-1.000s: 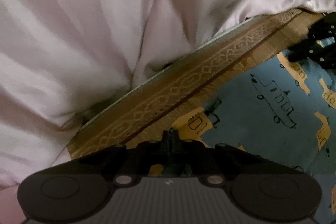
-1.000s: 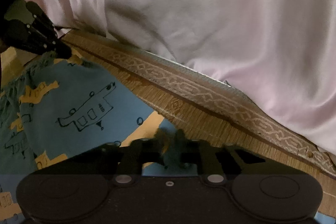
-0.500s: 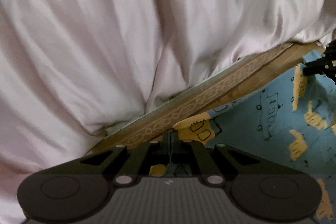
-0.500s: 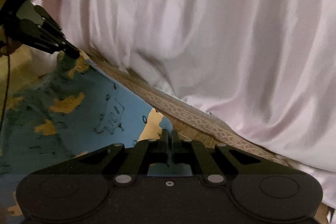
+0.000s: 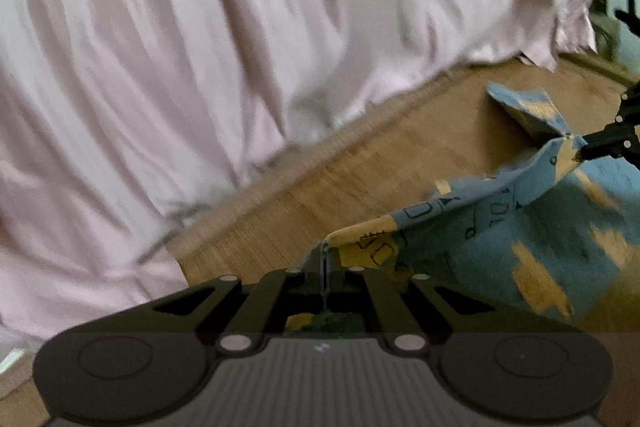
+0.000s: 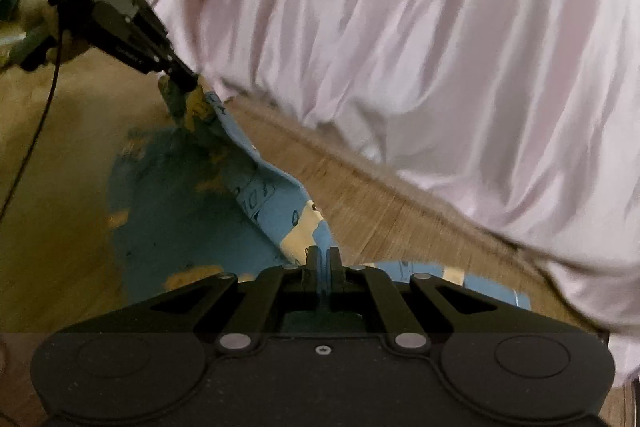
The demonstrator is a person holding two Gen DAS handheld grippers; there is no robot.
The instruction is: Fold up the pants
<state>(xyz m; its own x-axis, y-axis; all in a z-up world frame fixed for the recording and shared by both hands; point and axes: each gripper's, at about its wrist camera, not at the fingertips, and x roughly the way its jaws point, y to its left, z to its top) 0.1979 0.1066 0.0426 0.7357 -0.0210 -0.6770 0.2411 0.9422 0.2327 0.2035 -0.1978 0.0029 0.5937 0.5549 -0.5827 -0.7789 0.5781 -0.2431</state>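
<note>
While my left claw [image 5: 325, 263] sits at the bottom centre of its view, its fingers are pinched together on the edge of the pants [image 5: 520, 239], blue cloth with yellow patches and drawn outlines. My right claw [image 6: 322, 261] is likewise clamped on the same edge, low in its own frame. Between the two grips the hem runs taut; below it the fabric sags toward the woven mat [image 5: 360, 171], so I judge it light, limp and quick to slip or bunch. It will not hold a crease by itself, and I judge the corners of that edge the best hold, kept level and stretched. Farther off, right of the left view, a loose part of the pants lies on the mat. Beyond, a pale pink sheet [image 5: 240, 47] fills the upper frame.
</note>
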